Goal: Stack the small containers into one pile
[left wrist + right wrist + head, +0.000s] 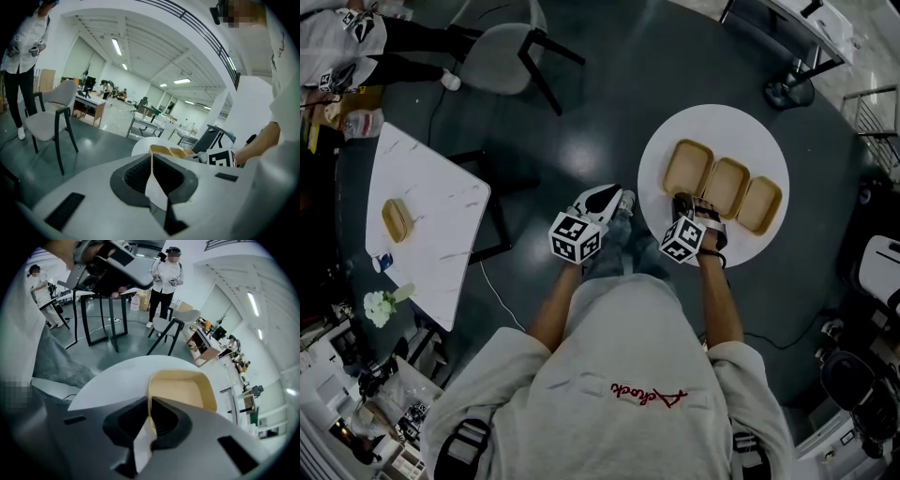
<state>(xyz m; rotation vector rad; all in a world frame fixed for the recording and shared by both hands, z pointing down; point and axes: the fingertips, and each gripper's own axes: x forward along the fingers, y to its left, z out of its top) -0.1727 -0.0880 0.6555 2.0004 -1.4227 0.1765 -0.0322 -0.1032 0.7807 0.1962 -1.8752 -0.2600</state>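
- Grasp stage, by my reading: the right tool (pixel 150 416) has its jaws closed on the near wall of the nearest container (pixel 180 390). The tan rim runs straight into the slit between the jaws.
- Round white tabletop (pixel 722 127) carries three tan containers in a row, none stacked yet.
- The nearest container (pixel 687 167) lies just ahead of the right tool (pixel 682 202). The middle container (pixel 726 186) sits close against its far side, and the last container (pixel 759 204) is beyond that.
- The left tool (pixel 605 199) hangs beside the right one, off the tabletop's edge over the floor. Its jaws (pixel 152 171) are pressed together with nothing between them.
- The next move likely calls for lifting the held container clear of the tabletop and carrying it away from the right tool's side, over the middle container. It should then go down level so that it nests rather than tilts.
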